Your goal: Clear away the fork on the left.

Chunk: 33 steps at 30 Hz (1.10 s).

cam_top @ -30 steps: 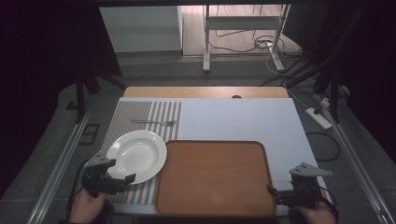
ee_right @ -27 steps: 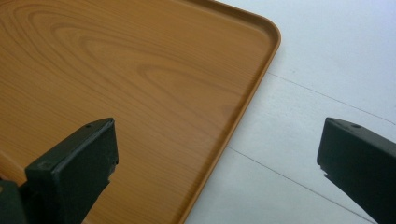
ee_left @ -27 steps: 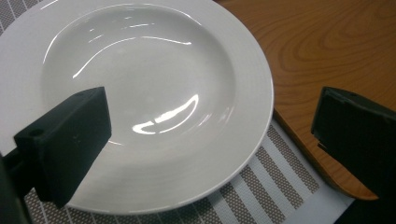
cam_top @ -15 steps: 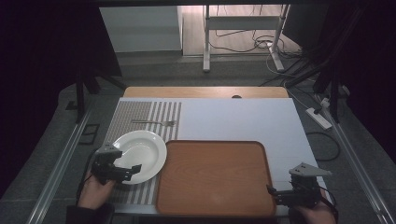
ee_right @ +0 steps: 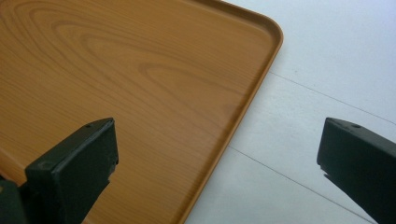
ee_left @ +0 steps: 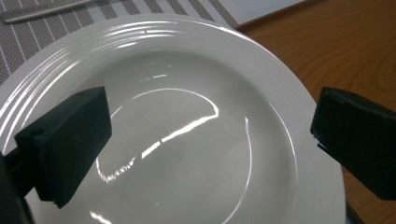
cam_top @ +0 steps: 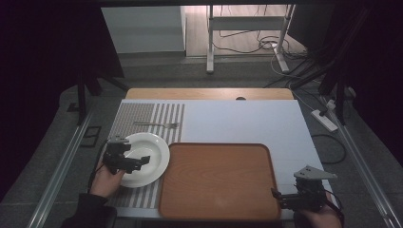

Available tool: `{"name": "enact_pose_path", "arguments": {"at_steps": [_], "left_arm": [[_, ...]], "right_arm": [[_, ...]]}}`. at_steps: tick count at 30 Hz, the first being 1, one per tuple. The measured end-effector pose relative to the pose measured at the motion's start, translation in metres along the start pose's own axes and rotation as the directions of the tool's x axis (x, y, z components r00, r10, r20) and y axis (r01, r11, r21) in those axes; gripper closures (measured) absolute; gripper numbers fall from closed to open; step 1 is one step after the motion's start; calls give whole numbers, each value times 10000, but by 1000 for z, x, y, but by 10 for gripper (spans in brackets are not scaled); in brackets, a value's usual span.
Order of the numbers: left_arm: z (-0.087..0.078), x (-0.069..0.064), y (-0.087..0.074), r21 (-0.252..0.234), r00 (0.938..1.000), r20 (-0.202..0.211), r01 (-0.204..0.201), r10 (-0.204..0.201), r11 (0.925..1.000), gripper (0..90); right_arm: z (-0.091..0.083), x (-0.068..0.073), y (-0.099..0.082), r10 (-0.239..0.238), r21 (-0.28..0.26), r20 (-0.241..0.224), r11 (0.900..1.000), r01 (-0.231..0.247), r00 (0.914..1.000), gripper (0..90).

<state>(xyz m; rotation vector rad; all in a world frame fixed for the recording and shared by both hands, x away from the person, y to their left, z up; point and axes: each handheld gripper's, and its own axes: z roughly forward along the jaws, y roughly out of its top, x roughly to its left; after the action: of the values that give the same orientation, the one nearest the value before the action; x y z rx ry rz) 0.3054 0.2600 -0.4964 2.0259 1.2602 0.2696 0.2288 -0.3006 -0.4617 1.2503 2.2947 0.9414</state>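
Observation:
A white deep plate [cam_top: 151,151] lies on the striped placemat [cam_top: 142,114], just left of the wooden tray [cam_top: 218,180]. My left gripper [cam_top: 139,161] hovers open over the plate's left part; in the left gripper view its jaws stand wide apart above the plate [ee_left: 187,93], holding nothing. My right gripper [cam_top: 280,197] rests at the table's near right, open. In the right gripper view the gripper [ee_right: 219,168] straddles the tray's right rim [ee_right: 252,93], with nothing between the jaws.
A fork [cam_top: 157,125] lies on the placemat beyond the plate, its handle also at the top of the left gripper view [ee_left: 37,11]. A white mat [cam_top: 247,121] covers the table behind and right of the tray. Cables and a power strip [cam_top: 324,119] lie on the floor.
My left gripper has moved forward and right, from the table's near-left edge to above the plate. The right gripper has stayed in place.

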Motion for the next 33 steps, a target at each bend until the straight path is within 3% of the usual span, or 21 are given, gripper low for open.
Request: {"name": "enact_pose_path", "arguments": {"at_steps": [10,14,18,33], "left_arm": [[16,9,16,87,9996,-193,200,-199,9998,4],[22,12,22,262,9981,-552,272,-257,9993,17],[26,17,29,258,9977,-648,234,-216,9994,15],[41,42,50,323,9969,-706,379,-355,9988,13]], "right_arm": [[0,0,0,-1,5,4,10000,1,10000,0],[0,0,0,-16,29,7,10000,16,10000,0],[0,0,0,-43,60,15,10000,43,10000,0],[1,0,0,-53,79,0,10000,53,10000,0]]}}
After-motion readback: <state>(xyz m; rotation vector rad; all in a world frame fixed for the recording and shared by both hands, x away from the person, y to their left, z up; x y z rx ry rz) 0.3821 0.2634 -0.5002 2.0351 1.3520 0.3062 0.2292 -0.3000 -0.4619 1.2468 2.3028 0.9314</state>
